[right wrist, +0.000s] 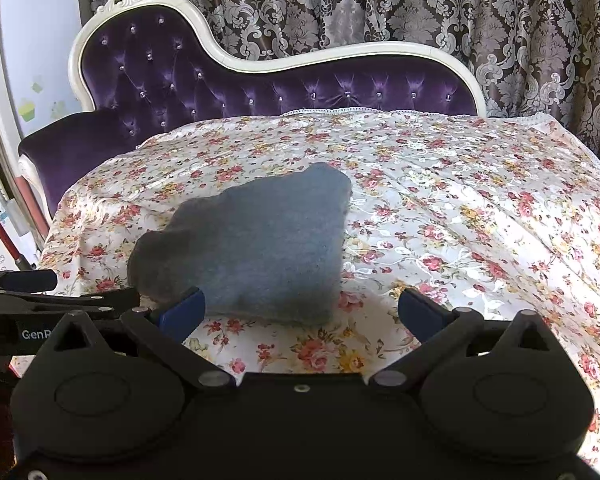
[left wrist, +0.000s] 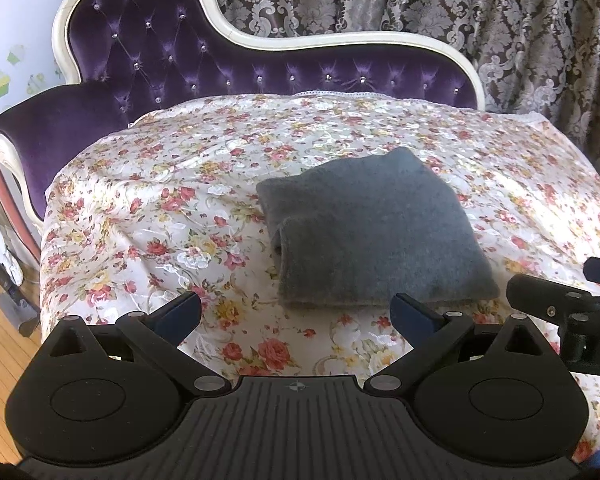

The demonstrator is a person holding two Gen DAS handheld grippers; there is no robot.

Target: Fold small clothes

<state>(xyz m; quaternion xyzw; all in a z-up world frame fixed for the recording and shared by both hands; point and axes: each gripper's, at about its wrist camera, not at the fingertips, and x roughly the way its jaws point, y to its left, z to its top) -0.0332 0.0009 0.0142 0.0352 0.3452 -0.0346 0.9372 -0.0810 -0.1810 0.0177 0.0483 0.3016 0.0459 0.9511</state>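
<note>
Both tongs, left (left wrist: 296, 312) and right (right wrist: 300, 310), gape empty. Grey garment (left wrist: 374, 232) looks soft, probably light; pinch its thick folded near edge.

A grey garment (left wrist: 374, 232) lies folded into a thick square at the centre of the frame, on a floral cloth (left wrist: 180, 208) spread over a purple sofa (left wrist: 172, 60). Patterned curtains (left wrist: 520, 20) fill the top and right. At the bottom, the left gripper (left wrist: 296, 312) has its blue-tipped fingers (left wrist: 180, 312) spread wide, empty, just short of the garment's near edge. At the right edge, part of the right gripper (left wrist: 560, 308) shows.
</note>
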